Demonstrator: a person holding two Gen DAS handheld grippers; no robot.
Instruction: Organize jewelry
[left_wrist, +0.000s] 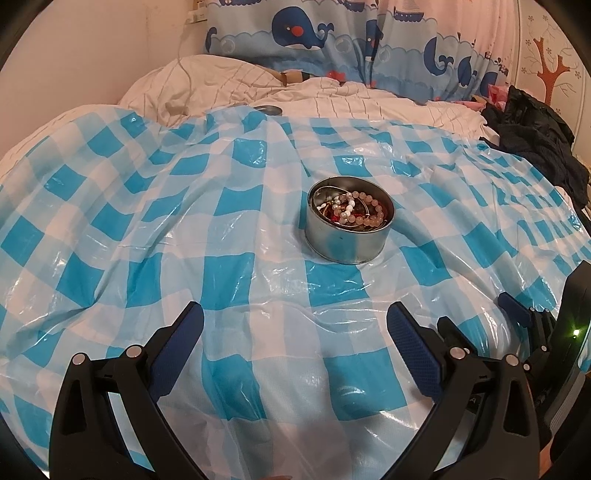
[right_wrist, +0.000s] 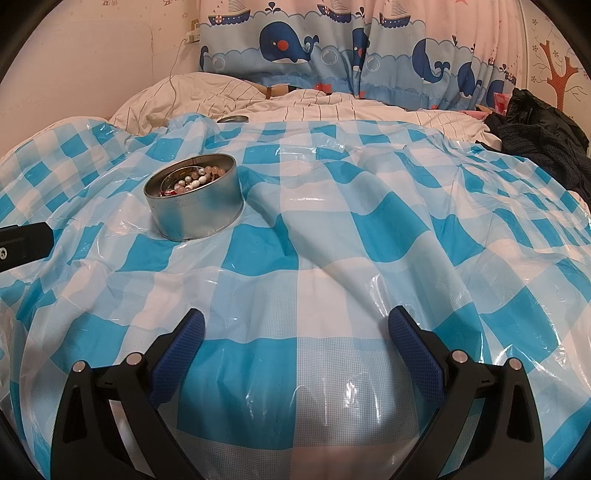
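A round metal tin (left_wrist: 347, 240) stands on a blue and white checked plastic sheet (left_wrist: 147, 229) spread over a bed. It holds several bead bracelets (left_wrist: 354, 210), pink, white and red. In the right wrist view the tin (right_wrist: 195, 214) is at the left with the beads (right_wrist: 195, 181) inside. My left gripper (left_wrist: 295, 325) is open and empty, short of the tin. My right gripper (right_wrist: 295, 332) is open and empty, to the right of the tin. The right gripper also shows at the left wrist view's right edge (left_wrist: 517, 314).
A metal lid (left_wrist: 268, 110) lies at the sheet's far edge, also seen in the right wrist view (right_wrist: 232, 119). A white striped duvet (left_wrist: 221, 81) lies behind. A whale-print curtain (left_wrist: 332, 40) hangs at the back. Dark clothes (left_wrist: 535, 136) are piled at the right.
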